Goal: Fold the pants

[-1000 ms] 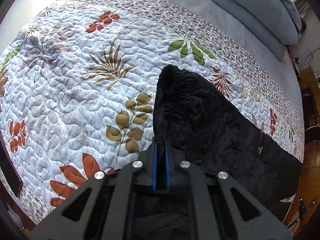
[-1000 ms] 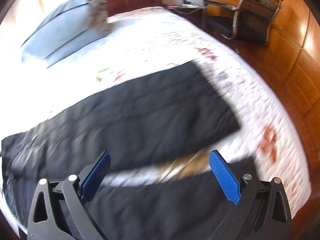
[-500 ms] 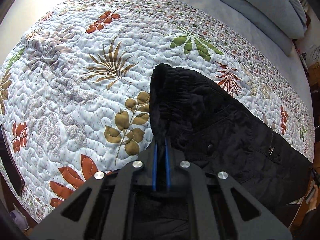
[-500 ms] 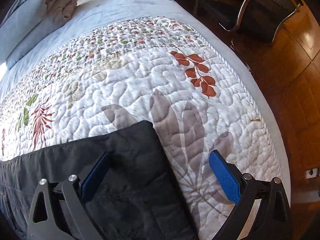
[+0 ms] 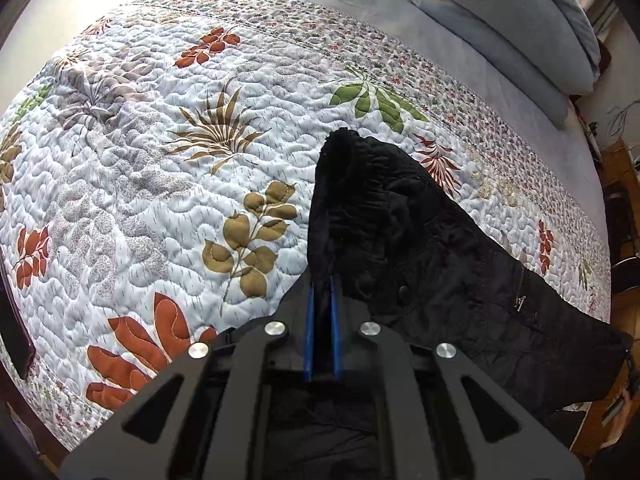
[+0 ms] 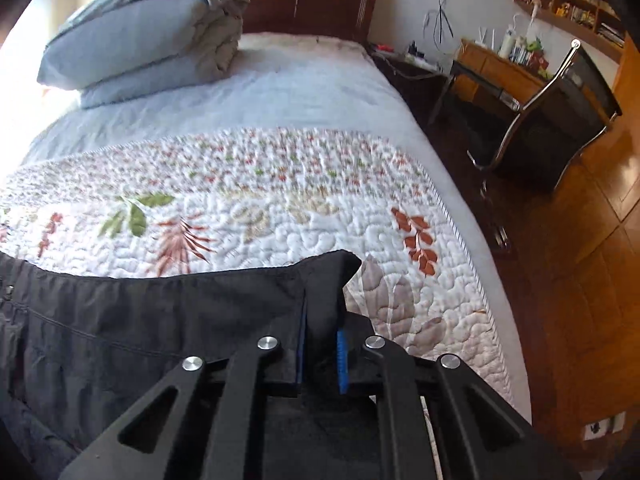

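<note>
The black pants (image 5: 420, 248) lie across the quilted bed (image 5: 140, 160), lower right of the left view. The left claw (image 5: 321, 320) pinches the waistband; the right claw (image 6: 322, 344) has just closed on the leg hem, lower centre, so both ends can be lifted together for a fold.

pants (image 5: 440, 264) are matt black cloth, bit crinkly, bunched up fuzzy at the waistband. quilt (image 5: 160, 184) is puffy stitched cotton-looking fabric. floor (image 6: 592, 264) is glossy polished wood, chair (image 6: 532, 120) frame shiny chrome.
</note>
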Demonstrator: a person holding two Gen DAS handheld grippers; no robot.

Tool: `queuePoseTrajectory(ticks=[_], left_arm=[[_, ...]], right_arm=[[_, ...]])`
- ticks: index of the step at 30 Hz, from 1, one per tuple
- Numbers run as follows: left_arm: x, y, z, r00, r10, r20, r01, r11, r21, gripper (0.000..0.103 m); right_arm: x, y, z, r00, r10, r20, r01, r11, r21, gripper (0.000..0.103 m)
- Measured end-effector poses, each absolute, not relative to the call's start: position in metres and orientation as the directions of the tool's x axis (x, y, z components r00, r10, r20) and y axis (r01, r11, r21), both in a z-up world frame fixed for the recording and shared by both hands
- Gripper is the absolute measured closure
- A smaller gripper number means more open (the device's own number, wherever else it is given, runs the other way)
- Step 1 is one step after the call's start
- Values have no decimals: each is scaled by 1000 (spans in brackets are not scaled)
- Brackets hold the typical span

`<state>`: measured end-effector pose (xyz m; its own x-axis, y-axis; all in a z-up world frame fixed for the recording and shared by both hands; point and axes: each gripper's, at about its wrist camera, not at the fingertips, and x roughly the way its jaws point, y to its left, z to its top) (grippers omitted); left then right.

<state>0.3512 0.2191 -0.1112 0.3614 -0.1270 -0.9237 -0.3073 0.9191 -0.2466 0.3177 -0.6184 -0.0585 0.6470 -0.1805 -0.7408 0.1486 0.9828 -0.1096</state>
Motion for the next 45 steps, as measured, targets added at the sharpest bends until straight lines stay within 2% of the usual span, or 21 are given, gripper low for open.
queuePoseTrajectory(ticks=[4, 8, 14, 19, 25, 30, 33, 34, 35, 36, 37, 38, 39, 40, 42, 44, 45], left_arm=[[323, 216, -91, 413, -187, -891, -252, 917, -309, 98], [289, 223, -75, 457, -242, -856, -227, 899, -375, 98], [235, 254, -66, 491, -307, -815, -247, 848, -468, 98], [194, 276, -70, 487, -316, -814, -260, 838, -480, 98], [162, 291, -82, 449, -312, -837, -254, 854, -455, 97], [140, 308, -96, 424, -241, -873, -298, 873, -386, 100], [127, 317, -103, 401, -225, -888, -326, 871, -368, 99], [122, 317, -103, 398, -205, -894, -333, 876, -349, 99], [116, 316, -102, 400, -197, -895, -330, 880, -341, 96], [112, 314, -101, 399, -202, -894, -320, 884, -342, 93], [108, 310, -99, 396, -202, -896, -311, 888, -338, 85], [102, 306, -97, 393, -199, -898, -306, 892, -332, 75], [96, 299, -96, 386, -205, -900, -293, 898, -330, 69], [92, 292, -95, 378, -223, -899, -274, 900, -339, 57], [86, 275, -98, 352, -266, -898, -241, 901, -361, 54], [82, 258, -104, 316, -309, -897, -217, 897, -385, 39], [82, 250, -110, 302, -327, -896, -215, 892, -398, 35]], right_arm=[[245, -610, -11, 772, -125, -623, 113, 992, -58, 92], [169, -612, 5, 844, -108, -526, 126, 992, -2, 92], [84, -633, -22, 862, -141, -488, 227, 966, 121, 93], [27, -647, -40, 874, -154, -461, 297, 920, 257, 93], [-15, -656, -69, 822, -194, -536, 385, 882, 271, 93], [-35, -652, -108, 756, -202, -623, 438, 863, 252, 93], [-35, -643, -130, 694, -211, -689, 454, 870, 190, 92], [-35, -639, -135, 667, -235, -707, 465, 873, 149, 86], [-36, -637, -140, 648, -250, -719, 473, 872, 123, 71], [-37, -635, -143, 637, -250, -729, 476, 872, 116, 67], [-39, -635, -145, 627, -252, -737, 485, 867, 116, 64], [-42, -634, -146, 621, -256, -741, 495, 861, 117, 64], [-46, -634, -147, 615, -265, -743, 508, 853, 116, 64], [-52, -633, -147, 605, -274, -747, 523, 845, 114, 64], [-64, -633, -149, 587, -279, -760, 554, 823, 125, 64], [-81, -634, -153, 581, -269, -768, 595, 784, 176, 62], [-91, -636, -154, 604, -238, -761, 604, 759, 242, 61]])
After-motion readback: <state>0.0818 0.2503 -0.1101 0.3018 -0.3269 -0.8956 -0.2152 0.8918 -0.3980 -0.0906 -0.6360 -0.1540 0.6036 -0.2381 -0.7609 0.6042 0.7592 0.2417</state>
